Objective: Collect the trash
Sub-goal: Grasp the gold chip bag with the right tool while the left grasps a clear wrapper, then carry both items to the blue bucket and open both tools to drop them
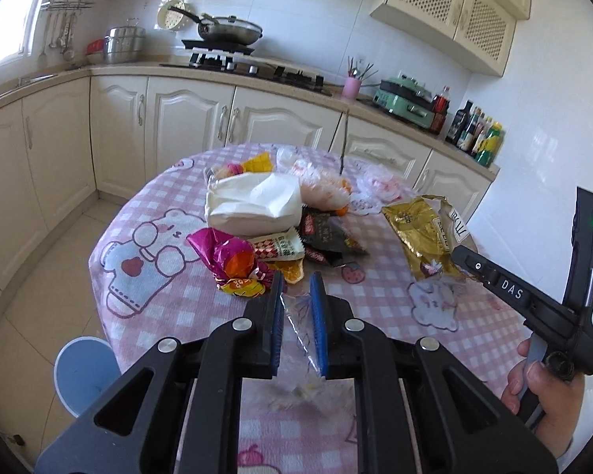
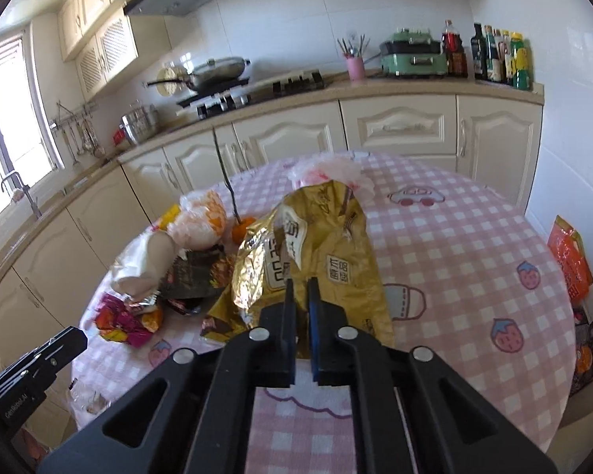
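1. We are holding the left gripper (image 1: 298,288) with its jaws brought together on a clear wrapper (image 1: 301,326), which lies flat on the table (image 1: 375,296) directly under the fingers.
2. We are holding the right gripper (image 2: 301,290) with its jaws clamped on the near edge of the gold bag (image 2: 316,252), which extends ahead of the fingers.
3. We are judging both grips to be thin-film pinches. Lift slowly and straight up, and confirm that each piece is coming away with the jaws before we are carrying it off.
4. We are watching the clear wrapper in particular: it is hard to see against the checked cloth and may slip from the pads.
5. Ahead and to the left of the left gripper, more trash is waiting: a pink and orange wrapper (image 1: 227,256), a white bag (image 1: 253,205) and dark wrappers (image 1: 328,241).
6. We are keeping the gold bag clear of this pile while raising it, since its far end is lying close beside the dark wrappers.
7. No bin is showing in either view.
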A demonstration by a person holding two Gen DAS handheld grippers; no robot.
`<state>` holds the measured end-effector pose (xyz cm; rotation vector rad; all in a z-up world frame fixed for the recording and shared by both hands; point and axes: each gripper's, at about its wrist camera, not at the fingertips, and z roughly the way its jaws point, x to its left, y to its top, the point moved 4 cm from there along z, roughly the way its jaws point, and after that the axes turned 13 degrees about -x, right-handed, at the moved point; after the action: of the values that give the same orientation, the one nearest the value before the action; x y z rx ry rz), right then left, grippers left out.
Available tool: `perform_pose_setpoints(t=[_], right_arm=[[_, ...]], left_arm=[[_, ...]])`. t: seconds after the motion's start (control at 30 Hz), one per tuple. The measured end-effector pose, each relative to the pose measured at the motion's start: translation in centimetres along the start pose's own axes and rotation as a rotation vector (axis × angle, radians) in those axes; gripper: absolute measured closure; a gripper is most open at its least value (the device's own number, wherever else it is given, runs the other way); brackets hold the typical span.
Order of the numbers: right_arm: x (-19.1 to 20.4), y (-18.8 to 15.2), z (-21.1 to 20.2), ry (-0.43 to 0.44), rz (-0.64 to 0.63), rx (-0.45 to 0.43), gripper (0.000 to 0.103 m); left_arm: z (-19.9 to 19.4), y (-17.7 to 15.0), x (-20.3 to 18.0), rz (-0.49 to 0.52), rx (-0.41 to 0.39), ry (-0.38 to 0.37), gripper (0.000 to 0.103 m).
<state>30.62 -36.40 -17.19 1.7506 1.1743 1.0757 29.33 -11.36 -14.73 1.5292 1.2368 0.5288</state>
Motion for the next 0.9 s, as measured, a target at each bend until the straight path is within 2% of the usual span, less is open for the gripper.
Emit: perform_pose_setpoints(t=[0.2,0.37,0.47,0.6,0.77,0.83,0.9], right_arm=[[2.9,1.6,-4.0,0.076,-0.027,-0.082,0.098],[9.0,2.0,-6.4,0.237,-0.081,-0.097,0.098],[13.7,1.0,-6.7,0.355,-0.122,-0.071,0.098],[20.3,-1.4,-6.1,0.497,-0.178,0.003,0.098],[28.5,-6.3,-4.0,0.627,-0.246,0.131,0.098],[31.2,-8.5,-2.6,0.653,-0.275,0.188,0.098],[33.9,-11.3,-1.1,0.672,-0.295,0.248,0.098]], left_arm=[[-3.9,1.8,0.6,-0.017,-0.093,-0.017,0.091],[-7.8,3.3,3.5,-0.045,-0.166,0.022,0.091],[-10.4,3.9,6.3,-0.062,-0.203,0.091,0.091],[-13.0,3.7,11.0,-0.074,-0.221,0.227,0.091],[-14.1,2.2,17.5,-0.136,-0.183,0.384,0.091],[-13.6,1.1,20.7,-0.166,-0.147,0.455,0.091],[-12.9,0.0,23.4,-0.202,-0.111,0.492,0.091]])
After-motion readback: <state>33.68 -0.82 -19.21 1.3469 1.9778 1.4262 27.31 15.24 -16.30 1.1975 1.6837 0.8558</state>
